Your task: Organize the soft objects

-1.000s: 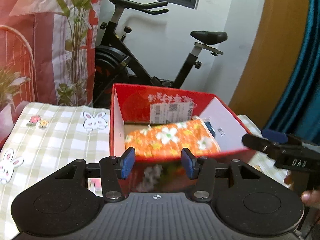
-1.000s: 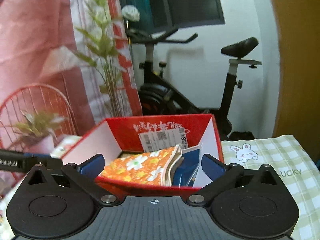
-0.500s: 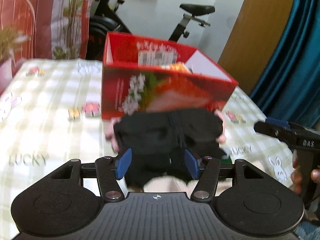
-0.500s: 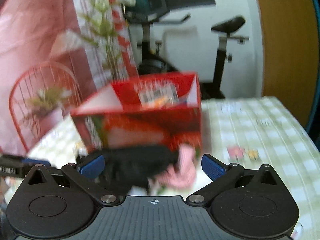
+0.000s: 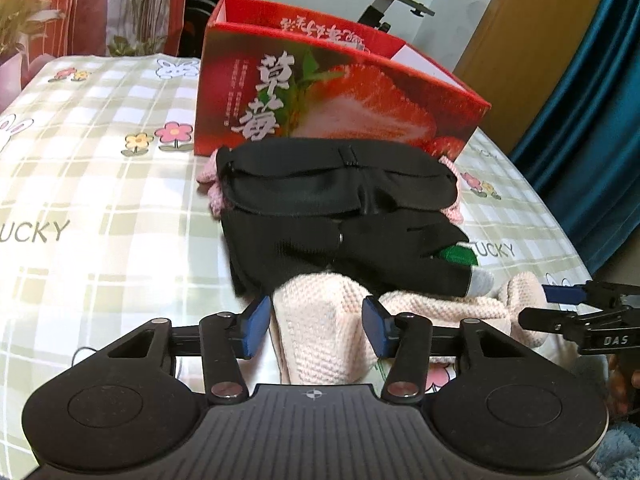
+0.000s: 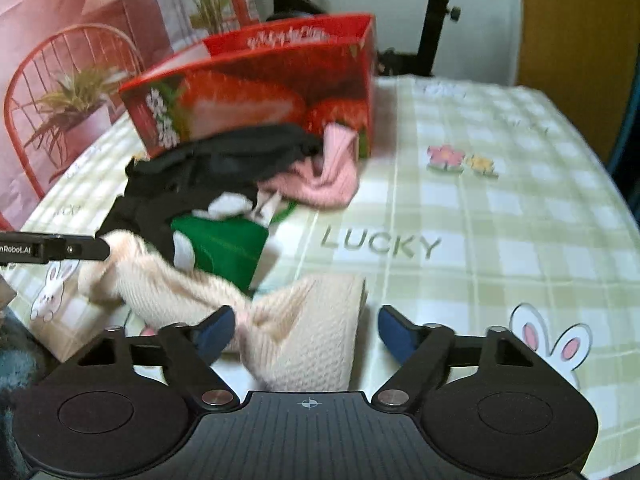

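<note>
Two closing grippers, left (image 5: 316,326) and right (image 6: 306,334), not yet clamped on cream knit (image 5: 320,336), risking snagging black gloves (image 5: 344,248) draped over it.

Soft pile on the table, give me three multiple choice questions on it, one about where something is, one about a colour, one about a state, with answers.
1. Where does the red box stand?
A. behind the pile
B. on top of the pile
C. on the floor

2. What colour is the knit piece between the left gripper fingers?
A. blue
B. cream
C. green

3. How is the box?
A. taped shut
C. lying crushed flat
B. open at the top

Answers:
1 A, it rises beyond the black cloth on the tablecloth.
2 B, pale cream knit shows between the blue pads.
3 B, its inner walls show over the rim.
</note>
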Tool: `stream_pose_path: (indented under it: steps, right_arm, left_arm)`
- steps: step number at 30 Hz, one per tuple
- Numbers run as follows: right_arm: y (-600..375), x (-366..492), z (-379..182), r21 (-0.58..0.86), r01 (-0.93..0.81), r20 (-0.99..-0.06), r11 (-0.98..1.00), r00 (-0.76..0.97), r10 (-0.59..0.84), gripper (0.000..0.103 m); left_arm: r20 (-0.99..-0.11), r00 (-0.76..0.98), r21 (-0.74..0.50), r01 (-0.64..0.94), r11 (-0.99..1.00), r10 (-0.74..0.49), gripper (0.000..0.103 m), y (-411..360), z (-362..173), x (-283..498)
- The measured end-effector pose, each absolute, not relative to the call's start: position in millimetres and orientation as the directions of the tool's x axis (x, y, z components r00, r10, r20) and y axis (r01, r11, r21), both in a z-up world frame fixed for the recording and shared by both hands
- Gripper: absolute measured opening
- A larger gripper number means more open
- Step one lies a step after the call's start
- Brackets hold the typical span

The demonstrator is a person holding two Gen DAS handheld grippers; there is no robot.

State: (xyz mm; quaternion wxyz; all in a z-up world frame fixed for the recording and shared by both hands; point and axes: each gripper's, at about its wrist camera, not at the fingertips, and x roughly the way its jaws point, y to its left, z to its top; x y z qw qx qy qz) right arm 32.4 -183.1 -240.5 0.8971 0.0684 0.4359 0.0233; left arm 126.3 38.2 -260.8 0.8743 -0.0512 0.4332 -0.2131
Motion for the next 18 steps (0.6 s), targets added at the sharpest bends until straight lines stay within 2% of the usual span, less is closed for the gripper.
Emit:
stream_pose_path:
  steps: [1,5,10,18]
  right_arm:
    - [-181.1,34.0,-242.9,0.140,0.009,-0.789,0.990,0.605,0.106,0.064]
    - [-174.3,38.3,-249.8,0.137,-0.027,-0.805,0.990,0.579,0.127,0.058]
    - [-167.7,43.6,-251.3,0.149,-0.080,-0.807,0.986,0.565,0.168,0.042]
    - [-152.0,68.6,-253.1,0.150,-0.150,-0.805,0.977,0.555,0.208,0.039]
  left_arm:
    - [-0.739,0.529,-0.277,0.325,0.904,-0.417,0.049,37.5,-262.6,125.4]
    - [-0.742,0.521,-0.295,0.313,0.903,-0.423,0.044,38.5,-269.0,124.7]
    - [-0.743,0.516,-0.294,0.321,0.900,-0.426,0.039,36.8,-271.6,124.1]
    - [-0.734,0.555,-0.293,0.263,0.919,-0.392,0.027,44.2,-271.5,123.7]
